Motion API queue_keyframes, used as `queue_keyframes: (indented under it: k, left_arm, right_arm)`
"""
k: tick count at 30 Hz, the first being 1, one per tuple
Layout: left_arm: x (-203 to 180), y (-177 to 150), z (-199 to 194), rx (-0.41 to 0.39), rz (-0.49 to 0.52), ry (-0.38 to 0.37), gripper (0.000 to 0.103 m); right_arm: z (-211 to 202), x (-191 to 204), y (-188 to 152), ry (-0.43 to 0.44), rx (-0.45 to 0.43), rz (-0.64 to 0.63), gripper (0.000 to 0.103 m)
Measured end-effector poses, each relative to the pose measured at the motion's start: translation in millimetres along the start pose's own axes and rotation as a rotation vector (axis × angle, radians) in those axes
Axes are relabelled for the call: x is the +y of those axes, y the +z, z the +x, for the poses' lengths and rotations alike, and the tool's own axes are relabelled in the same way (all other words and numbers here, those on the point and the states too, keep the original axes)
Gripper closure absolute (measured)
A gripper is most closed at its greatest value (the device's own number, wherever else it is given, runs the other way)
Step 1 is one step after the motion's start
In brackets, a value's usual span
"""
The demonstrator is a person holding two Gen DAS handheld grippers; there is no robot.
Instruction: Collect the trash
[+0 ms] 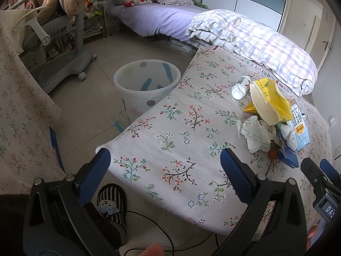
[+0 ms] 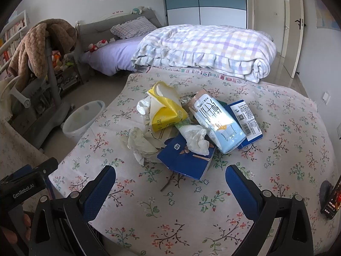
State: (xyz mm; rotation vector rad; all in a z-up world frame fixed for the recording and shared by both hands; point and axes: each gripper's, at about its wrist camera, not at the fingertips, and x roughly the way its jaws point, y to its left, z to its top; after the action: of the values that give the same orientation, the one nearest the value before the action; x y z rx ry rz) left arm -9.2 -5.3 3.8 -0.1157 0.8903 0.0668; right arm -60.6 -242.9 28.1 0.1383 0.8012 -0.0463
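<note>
A heap of trash lies on the floral tablecloth (image 2: 277, 149): a yellow tissue pack (image 2: 168, 108), a small white bottle (image 2: 142, 106), crumpled tissues (image 2: 197, 140), a pale blue milk carton (image 2: 219, 125), a flattened dark blue box (image 2: 185, 160) and a blue barcode box (image 2: 247, 117). My right gripper (image 2: 170, 181) is open, just short of the dark blue box. My left gripper (image 1: 165, 162) is open over the table's near left part, with the heap (image 1: 270, 115) off to its right. A white dotted bin (image 1: 147, 83) stands on the floor beyond the table's left edge.
A bed (image 2: 119, 55) with a folded checked quilt (image 2: 204, 49) lies behind the table. A grey wheeled chair (image 1: 64, 64) draped with a brown blanket stands left of the bin. A striped slipper (image 1: 113, 202) and a black cable lie on the floor below. A phone (image 2: 332, 200) rests at the table's right edge.
</note>
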Motion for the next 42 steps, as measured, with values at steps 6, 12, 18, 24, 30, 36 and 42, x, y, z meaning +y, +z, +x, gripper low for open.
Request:
queue_keyframes:
  k: [6, 12, 18, 24, 30, 36, 42]
  left_arm:
    - [-0.5, 0.0, 0.2, 0.001, -0.003, 0.000, 0.001]
    - [1.2, 2.6, -1.0, -0.004, -0.015, -0.009, 0.001]
    - [-1.3, 4.1, -0.2, -0.002, -0.015, -0.018, 0.001]
    - [-10.6, 11.3, 0.4, -0.010, 0.010, -0.018, 0.001]
    - [-28.5, 25.9, 4.0, 0.004, 0.068, -0.041, 0.001]
    - [-54.8, 39.9, 9.7, 0.045, 0.155, -0.101, 0.001]
    - [-81.0, 60.2, 21.0, 0.079, 0.252, -0.139, 0.001]
  right_arm:
    - [0.4, -0.2, -0.3, -0.001, 0.003, 0.001, 0.000]
    - [2.2, -5.4, -2.1, -0.009, 0.010, 0.009, 0.000]
    - [1.6, -12.0, -2.4, -0.006, 0.021, 0.020, 0.000]
    - [-1.5, -23.4, 5.7, 0.000, 0.045, 0.034, 0.000]
    - [-3.3, -46.6, 22.6, -0.008, 0.086, 0.069, 0.000]
    - [1.0, -75.8, 40.5, 0.030, 0.164, 0.106, 0.000]
    - [8.3, -113.9, 59.5, -0.009, 0.211, 0.110, 0.000]
